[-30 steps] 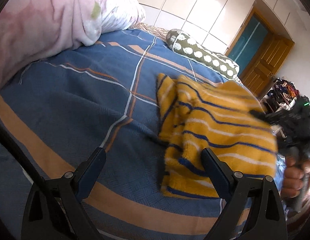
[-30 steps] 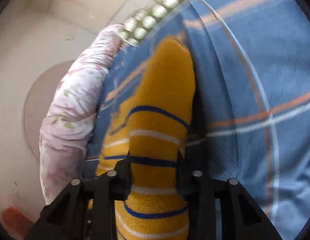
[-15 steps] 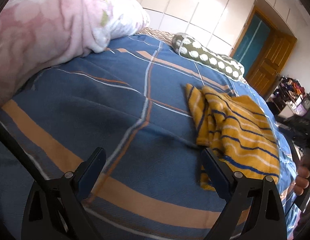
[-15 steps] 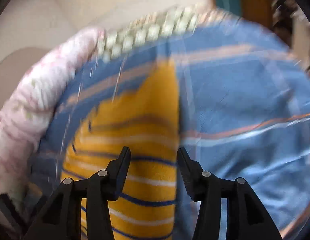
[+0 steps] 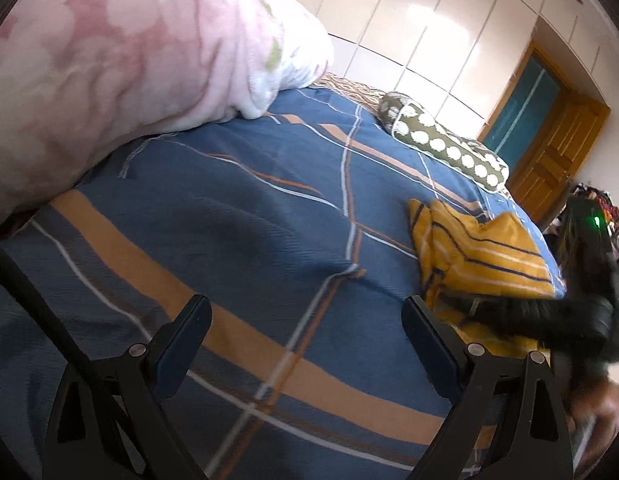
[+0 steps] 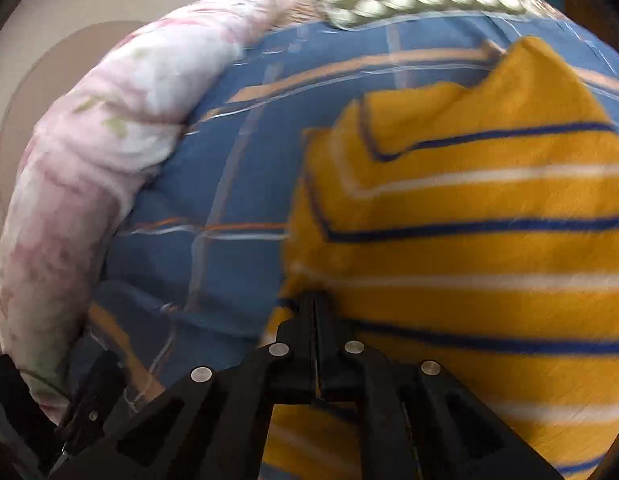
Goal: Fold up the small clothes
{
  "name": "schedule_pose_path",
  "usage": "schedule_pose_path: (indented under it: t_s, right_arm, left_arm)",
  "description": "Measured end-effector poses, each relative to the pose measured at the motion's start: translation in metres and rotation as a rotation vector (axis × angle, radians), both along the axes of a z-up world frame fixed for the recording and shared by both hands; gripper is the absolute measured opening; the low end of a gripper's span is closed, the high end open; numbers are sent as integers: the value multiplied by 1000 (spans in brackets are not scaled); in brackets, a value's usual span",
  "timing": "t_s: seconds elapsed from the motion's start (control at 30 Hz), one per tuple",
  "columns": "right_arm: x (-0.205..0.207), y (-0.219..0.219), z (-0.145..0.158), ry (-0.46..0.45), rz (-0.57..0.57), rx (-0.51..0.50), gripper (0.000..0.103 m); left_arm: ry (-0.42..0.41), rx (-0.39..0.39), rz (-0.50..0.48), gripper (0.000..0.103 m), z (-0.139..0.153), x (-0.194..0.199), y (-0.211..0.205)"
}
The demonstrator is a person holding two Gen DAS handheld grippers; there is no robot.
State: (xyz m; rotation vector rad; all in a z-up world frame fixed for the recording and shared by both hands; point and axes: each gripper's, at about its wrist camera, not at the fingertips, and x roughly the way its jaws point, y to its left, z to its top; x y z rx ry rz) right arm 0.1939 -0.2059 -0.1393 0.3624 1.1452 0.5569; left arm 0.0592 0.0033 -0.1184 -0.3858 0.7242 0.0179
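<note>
A yellow garment (image 5: 481, 248) with blue and white stripes lies folded on the blue plaid bedspread (image 5: 229, 220), at the right of the left wrist view. It fills the right half of the right wrist view, yellow garment (image 6: 469, 200). My right gripper (image 6: 315, 300) has its jaws closing tight together on the garment's left edge, with cloth around the tips. In the left wrist view the right gripper (image 5: 449, 300) shows as a blurred black bar over the garment's near side. My left gripper (image 5: 305, 316) stands open over bare bedspread, left of the garment, with nothing between its fingers.
A pink floral quilt (image 5: 129, 72) is heaped along the bed's far left side. A green bolster with white dots (image 5: 441, 144) lies at the head of the bed. White wardrobe doors and a wooden door (image 5: 557, 160) stand beyond. A person's hand (image 5: 597, 400) holds the right gripper.
My right gripper let go of the garment, moved to its left edge and shut there. My left gripper drew away to the left, so the garment now lies further right in its view.
</note>
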Motion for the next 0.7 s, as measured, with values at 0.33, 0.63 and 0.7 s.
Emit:
schedule_pose_path:
  t_s: [0.33, 0.63, 0.7]
  right_arm:
    - [-65, -56, 58, -258, -96, -33, 4]
    - [-102, -179, -38, 45, -253, 235, 1]
    - [-117, -187, -41, 39, -271, 290, 1]
  left_arm:
    - [35, 13, 15, 95, -7, -1, 1]
    - [121, 79, 8, 95, -24, 3, -15]
    - [144, 90, 15, 95, -29, 6, -16]
